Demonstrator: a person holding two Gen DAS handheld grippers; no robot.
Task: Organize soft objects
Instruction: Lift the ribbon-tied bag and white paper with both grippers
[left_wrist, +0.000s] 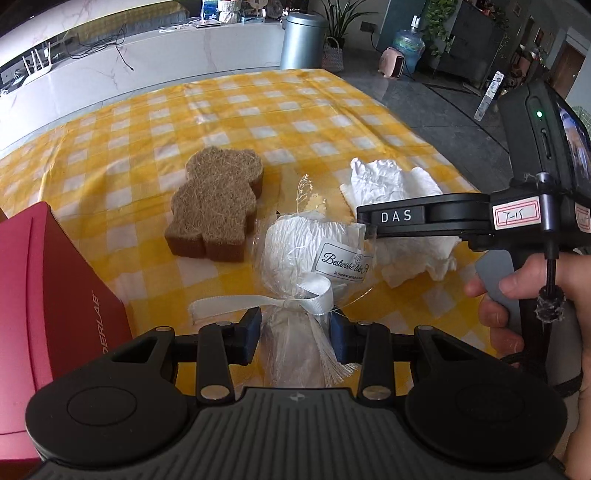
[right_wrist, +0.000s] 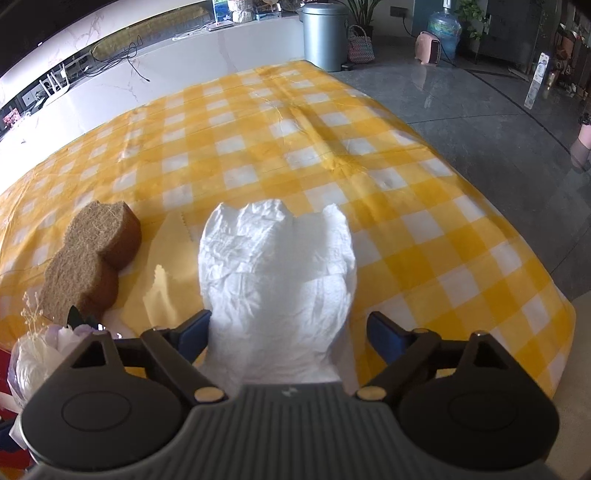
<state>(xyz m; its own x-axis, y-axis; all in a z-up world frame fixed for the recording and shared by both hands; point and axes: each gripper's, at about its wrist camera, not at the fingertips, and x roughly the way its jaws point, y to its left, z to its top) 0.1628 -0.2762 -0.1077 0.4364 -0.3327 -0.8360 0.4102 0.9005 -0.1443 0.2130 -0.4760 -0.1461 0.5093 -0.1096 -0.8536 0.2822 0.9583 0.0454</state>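
My left gripper (left_wrist: 295, 338) is shut on the stem of a wrapped white bouquet (left_wrist: 306, 251) tied with a white ribbon; the bouquet also shows in the right wrist view (right_wrist: 44, 350). A brown bear-shaped sponge (left_wrist: 216, 206) lies on the yellow checked cloth, also in the right wrist view (right_wrist: 88, 258). A crumpled white cloth (right_wrist: 277, 266) lies between the fingers of my right gripper (right_wrist: 288, 332), which is open around it. In the left wrist view the right gripper (left_wrist: 369, 230) hovers over the white cloth (left_wrist: 391, 184).
A red box (left_wrist: 55, 295) stands at the left by my left gripper. The table with the checked tablecloth (right_wrist: 258, 129) ends at the right, with grey floor (right_wrist: 480, 122) beyond. A white counter and a metal bin (left_wrist: 301, 40) stand behind.
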